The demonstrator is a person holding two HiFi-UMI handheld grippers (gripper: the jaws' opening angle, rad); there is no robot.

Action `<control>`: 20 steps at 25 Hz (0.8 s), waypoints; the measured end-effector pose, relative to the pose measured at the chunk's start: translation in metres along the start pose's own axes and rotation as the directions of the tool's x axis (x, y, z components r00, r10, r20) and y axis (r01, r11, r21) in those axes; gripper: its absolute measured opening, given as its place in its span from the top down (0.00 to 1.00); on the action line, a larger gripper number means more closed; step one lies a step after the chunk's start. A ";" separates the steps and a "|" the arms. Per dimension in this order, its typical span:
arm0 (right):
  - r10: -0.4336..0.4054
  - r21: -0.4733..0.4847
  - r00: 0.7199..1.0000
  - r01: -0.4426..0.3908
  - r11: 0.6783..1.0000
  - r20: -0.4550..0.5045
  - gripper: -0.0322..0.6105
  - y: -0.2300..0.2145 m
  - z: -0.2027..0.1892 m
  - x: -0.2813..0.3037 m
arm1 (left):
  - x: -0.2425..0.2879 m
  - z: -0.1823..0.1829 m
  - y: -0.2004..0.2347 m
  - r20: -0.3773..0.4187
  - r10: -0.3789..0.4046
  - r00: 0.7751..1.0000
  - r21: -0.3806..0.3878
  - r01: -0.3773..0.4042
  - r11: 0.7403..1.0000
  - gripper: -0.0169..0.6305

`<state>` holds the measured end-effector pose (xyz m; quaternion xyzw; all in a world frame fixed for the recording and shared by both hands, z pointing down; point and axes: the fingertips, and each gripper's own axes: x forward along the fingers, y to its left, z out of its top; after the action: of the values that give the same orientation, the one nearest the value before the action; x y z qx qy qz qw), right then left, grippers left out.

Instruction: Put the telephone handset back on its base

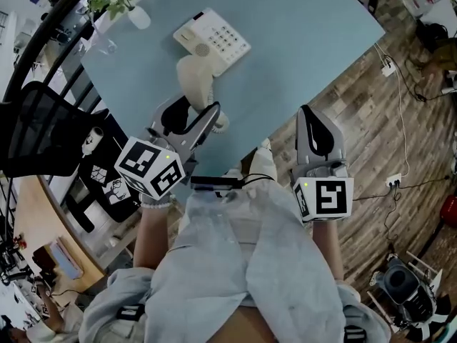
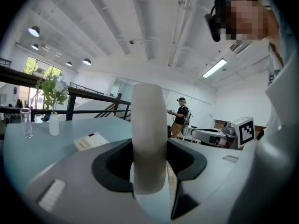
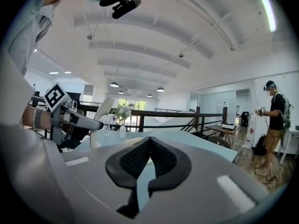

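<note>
Left gripper (image 1: 198, 116) clamps the cream handset (image 1: 194, 78) between its jaws, above the pale blue table (image 1: 307, 41) and close to the telephone base (image 1: 213, 40) beyond it. Right gripper (image 1: 319, 131) sits beside the table's near edge over wood flooring (image 1: 371, 113), jaws together and empty. Flower vase (image 1: 137, 16) and drinking glass (image 1: 107, 46) stand at the table's far-left corner.

Nothing legible anywhere; key markings on the telephone base (image 1: 212, 41) too small to read.
</note>
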<state>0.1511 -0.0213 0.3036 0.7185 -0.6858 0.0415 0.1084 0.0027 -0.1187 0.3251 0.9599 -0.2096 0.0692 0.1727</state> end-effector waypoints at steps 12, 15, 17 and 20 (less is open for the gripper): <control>0.119 -0.020 0.993 -0.120 0.993 -0.024 0.94 -0.011 -0.004 0.039 | 0.017 -0.001 0.026 0.003 0.130 0.992 -0.096 -0.129 0.987 0.65; 0.142 -0.029 0.989 -0.143 0.989 -0.026 0.94 -0.013 -0.005 0.047 | 0.021 -0.003 0.032 -0.005 0.167 0.986 -0.096 -0.167 0.981 0.65; 0.160 -0.031 0.987 -0.161 0.987 -0.031 0.94 -0.013 -0.006 0.052 | 0.023 -0.005 0.037 -0.012 0.191 0.982 -0.102 -0.191 0.976 0.65; 0.183 -0.033 0.982 -0.184 0.982 -0.041 0.94 -0.015 -0.009 0.058 | 0.028 -0.006 0.041 -0.021 0.219 0.976 -0.103 -0.220 0.970 0.65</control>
<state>0.1701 -0.0755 0.3234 0.6492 -0.7476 0.0523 0.1301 0.0102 -0.1623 0.3491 0.9202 -0.3168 0.0812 0.2152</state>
